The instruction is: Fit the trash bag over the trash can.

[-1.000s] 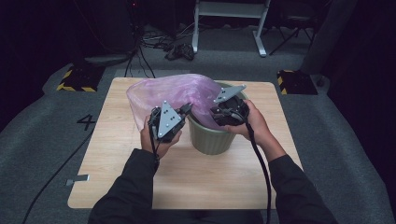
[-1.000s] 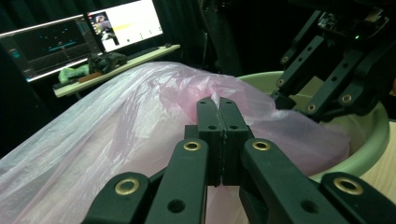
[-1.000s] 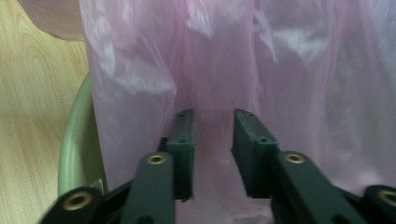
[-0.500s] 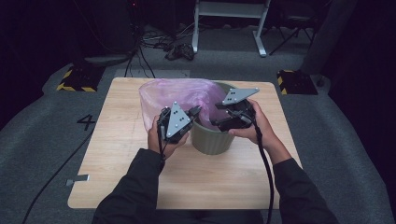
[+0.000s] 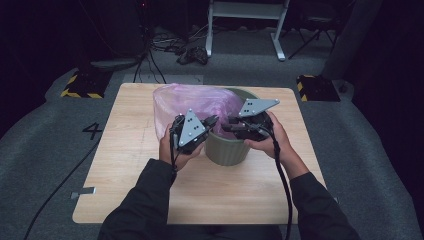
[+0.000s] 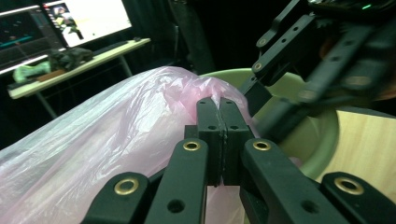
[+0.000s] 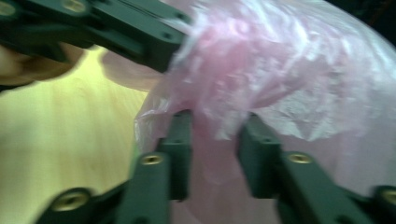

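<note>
**Operator:** Pink plastic, thin and crinkled. Where does the bag [image 5: 192, 102] sit?

**Manual:** It lies on the wooden table [image 5: 125, 165], draped against and over the far-left rim of the green bin [image 5: 227, 147], which stands near the table's middle.

**Operator:** State of your grippers?

**Manual:** Your left gripper [image 6: 218, 122] has its jaws pressed together, pinching a fold of the bag's film at the bin's rim. Your right gripper [image 7: 212, 123] has its jaws parted, with bunched pink film lying between them; contact cannot be confirmed because that view is blurred. In the high view both grippers meet above the bin's near rim, tips just beside each other.

**Operator:** Any legible writing?

**Manual:** One mark: the numeral "4" [image 5: 93, 131] on the grey floor, left of the table. No brand is readable on bag or bin.

**Operator:** Surroundings?

**Manual:** Yellow-and-black striped blocks [image 5: 80, 85] stand beyond the table's far corners. Cables [image 5: 165, 42] and a white frame [image 5: 245, 15] lie behind. A lit monitor [image 6: 93, 18] shows in the left gripper view.
</note>
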{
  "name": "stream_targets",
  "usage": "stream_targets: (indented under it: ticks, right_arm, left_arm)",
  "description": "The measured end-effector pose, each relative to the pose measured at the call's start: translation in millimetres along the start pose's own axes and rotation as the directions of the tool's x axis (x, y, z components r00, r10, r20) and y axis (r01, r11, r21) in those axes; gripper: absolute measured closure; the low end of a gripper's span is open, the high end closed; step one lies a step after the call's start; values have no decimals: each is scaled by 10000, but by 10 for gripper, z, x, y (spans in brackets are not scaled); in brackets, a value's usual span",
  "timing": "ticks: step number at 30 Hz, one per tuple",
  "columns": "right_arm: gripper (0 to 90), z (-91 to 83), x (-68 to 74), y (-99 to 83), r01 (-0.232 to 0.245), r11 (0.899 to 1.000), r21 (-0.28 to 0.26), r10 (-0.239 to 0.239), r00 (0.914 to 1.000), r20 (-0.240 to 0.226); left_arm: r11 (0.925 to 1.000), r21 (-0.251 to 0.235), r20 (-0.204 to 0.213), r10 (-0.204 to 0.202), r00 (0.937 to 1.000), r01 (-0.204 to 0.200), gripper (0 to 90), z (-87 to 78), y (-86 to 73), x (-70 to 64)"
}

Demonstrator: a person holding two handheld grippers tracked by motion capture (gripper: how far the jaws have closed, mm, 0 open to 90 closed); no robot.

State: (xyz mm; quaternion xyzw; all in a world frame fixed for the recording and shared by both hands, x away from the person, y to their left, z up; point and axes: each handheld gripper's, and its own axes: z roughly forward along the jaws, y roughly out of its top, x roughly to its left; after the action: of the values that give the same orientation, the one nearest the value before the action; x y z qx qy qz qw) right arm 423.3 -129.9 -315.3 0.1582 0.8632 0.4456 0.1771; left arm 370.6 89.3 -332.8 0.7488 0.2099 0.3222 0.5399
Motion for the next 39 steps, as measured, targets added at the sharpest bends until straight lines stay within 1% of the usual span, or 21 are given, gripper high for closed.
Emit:
stream_targets:
  ticks: [3,5,7,8,11,13,15,17,20,22,24,25,27,28,30,31,33,34,35,37,39]
  right_arm:
    - [857,0,-11,-21,-33,9999,-147,34,10000,78]
    - [892,-1,-15,-33,-40,9998,-179,43,9998,171]
    - [899,-4,-27,-49,-146,9997,-191,152,9994,301]
    - [900,-4,-35,-64,-160,9998,-154,166,9991,378]
    - [900,-9,-61,-106,-311,9995,-95,315,9983,484]
    - [900,-25,-85,-136,-400,9991,-109,406,9974,592]
    - [900,-54,-106,-162,-459,9989,-129,466,9970,617]
    - [900,-86,-133,-195,-549,9984,-120,556,9961,685]
    - [900,-131,-187,-254,-734,9973,32,729,9940,815]
    - [900,-160,-227,-290,-799,9968,101,787,9929,895]
    - [900,-189,-265,-323,-859,9962,153,840,9917,972]
    - [900,-202,-286,-339,-899,9958,194,877,9916,955]
    - [900,-221,-323,-365,-903,9954,317,863,9901,1103]
    - [900,-227,-337,-374,-922,9951,355,876,9896,1145]
    - [900,-238,-367,-398,-949,9944,467,885,9882,1249]
    - [900,-248,-389,-414,-943,9941,535,864,9872,1339]
    - [899,-259,-424,-440,-1088,9930,457,1021,9863,1294]
    - [896,-260,-436,-449,-1111,9926,490,1035,9852,1366]
    - [894,-258,-449,-458,-1119,9923,531,1032,9841,1445]
    - [874,-254,-466,-480,-1161,9914,598,1063,9834,1472]
    - [853,-258,-480,-500,-1184,9907,665,1071,9822,1540]
  left_arm:
    - [10000,8,178,7,9998,-7,891,-20,2,12]
    - [10000,13,384,-66,9992,66,871,-42,2,22]
    - [9999,-8,541,-110,9985,111,799,-81,-5,29]
    - [9999,-22,775,-126,9969,129,788,-108,-13,38]
    - [9998,51,960,-172,9952,168,691,-191,-30,58]
    - [9995,221,797,-229,9966,212,537,-272,-42,62]
    - [9992,339,741,-242,9970,218,439,-356,-73,76]
    - [9973,594,497,-472,9977,442,308,-475,-153,103]
    - [9945,709,468,-810,9956,776,221,-619,-273,159]
    - [9900,840,205,-1151,9931,1130,194,-696,-349,194]
    - [9842,1016,99,-1469,9891,1451,163,-768,-448,244]
    - [9819,1036,45,-1597,9872,1584,158,-792,-488,257]
    - [9778,1054,201,-1842,9827,1812,155,-817,-549,281]
    - [9739,1160,149,-1981,9801,1951,155,-820,-581,282]
    - [9698,1254,198,-2135,9767,2094,155,-808,-628,286]
    - [9677,1258,290,-2236,9742,2184,155,-799,-643,289]
    - [9635,1244,564,-2453,9678,2370,159,-747,-650,282]
    - [9629,1336,634,-2442,9677,2343,165,-713,-643,257]
    - [9651,1388,766,-2342,9692,2222,174,-685,-637,237]
    - [9709,1527,874,-1992,9761,1844,217,-604,-618,172]
    - [9729,1555,922,-1868,9781,1712,374,-546,-609,145]
